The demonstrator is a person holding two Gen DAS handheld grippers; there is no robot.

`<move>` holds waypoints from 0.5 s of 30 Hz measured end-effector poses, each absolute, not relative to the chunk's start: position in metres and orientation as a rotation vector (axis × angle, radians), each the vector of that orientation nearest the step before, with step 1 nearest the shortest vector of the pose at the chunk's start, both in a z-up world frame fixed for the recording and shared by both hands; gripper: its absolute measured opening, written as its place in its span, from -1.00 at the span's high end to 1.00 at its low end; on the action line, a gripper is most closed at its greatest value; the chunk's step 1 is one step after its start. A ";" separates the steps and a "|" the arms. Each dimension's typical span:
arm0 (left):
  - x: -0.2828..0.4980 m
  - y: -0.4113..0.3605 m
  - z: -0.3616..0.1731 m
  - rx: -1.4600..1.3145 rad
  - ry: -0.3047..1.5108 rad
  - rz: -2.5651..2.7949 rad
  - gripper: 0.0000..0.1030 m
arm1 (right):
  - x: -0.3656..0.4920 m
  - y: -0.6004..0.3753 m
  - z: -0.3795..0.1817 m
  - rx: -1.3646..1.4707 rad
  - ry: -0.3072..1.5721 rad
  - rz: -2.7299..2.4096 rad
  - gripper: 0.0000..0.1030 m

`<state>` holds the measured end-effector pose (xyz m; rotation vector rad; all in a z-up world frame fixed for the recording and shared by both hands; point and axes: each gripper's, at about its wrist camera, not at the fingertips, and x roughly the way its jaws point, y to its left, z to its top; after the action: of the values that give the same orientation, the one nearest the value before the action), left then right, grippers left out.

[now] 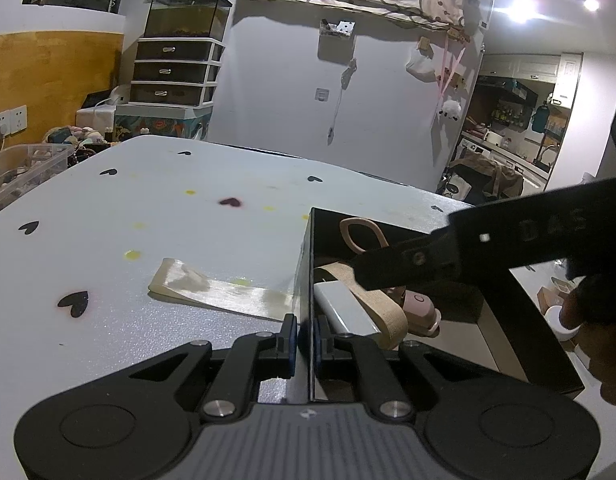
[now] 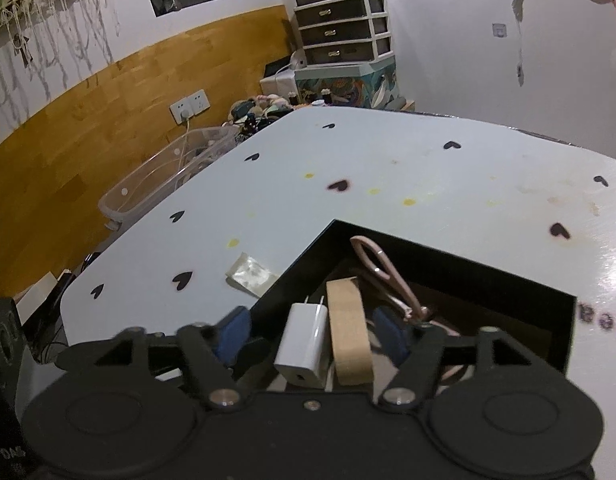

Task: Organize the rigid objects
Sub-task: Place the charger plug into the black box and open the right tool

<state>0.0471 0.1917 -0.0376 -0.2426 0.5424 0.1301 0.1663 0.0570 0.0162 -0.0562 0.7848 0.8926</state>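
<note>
— Most things sit in the black box [image 2: 468, 276]: charger [image 2: 304, 344], tape roll [image 2: 348, 336], pink scissors [image 2: 382, 272].
— What's left?
— Maybe the clear packet [image 1: 220, 288] on the table [image 1: 148, 200]. Left tongs [image 1: 306, 338] clamp the box wall; right tongs [image 2: 312, 332] hang spread over the box.

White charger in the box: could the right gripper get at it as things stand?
Probably yes. The right gripper is open above the black box, and the white charger lies uncovered between its fingers; only the tan tape roll crowds one side.
</note>
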 end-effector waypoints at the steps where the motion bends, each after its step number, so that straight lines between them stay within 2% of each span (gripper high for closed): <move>1: 0.047 0.192 -0.038 -0.243 0.542 0.130 0.85 | 0.166 0.055 0.017 -0.056 0.781 0.890 -0.56; 5: 0.047 0.192 -0.037 -0.244 0.543 0.130 0.85 | 0.166 0.048 0.019 -0.057 0.769 0.874 -0.65; 7: 0.047 0.192 -0.037 -0.243 0.543 0.131 0.85 | 0.164 0.045 0.019 -0.061 0.757 0.871 -0.84; 9: 0.047 0.192 -0.037 -0.242 0.544 0.133 0.85 | 0.162 0.042 0.021 -0.072 0.738 0.864 -0.93; 15: 0.047 0.192 -0.037 -0.241 0.545 0.137 0.85 | 0.158 0.030 0.028 -0.069 0.703 0.869 -1.00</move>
<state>0.0469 0.1921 -0.0370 -0.2408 0.5447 0.1372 0.1575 0.0297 0.0280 -0.0688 0.7028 0.8689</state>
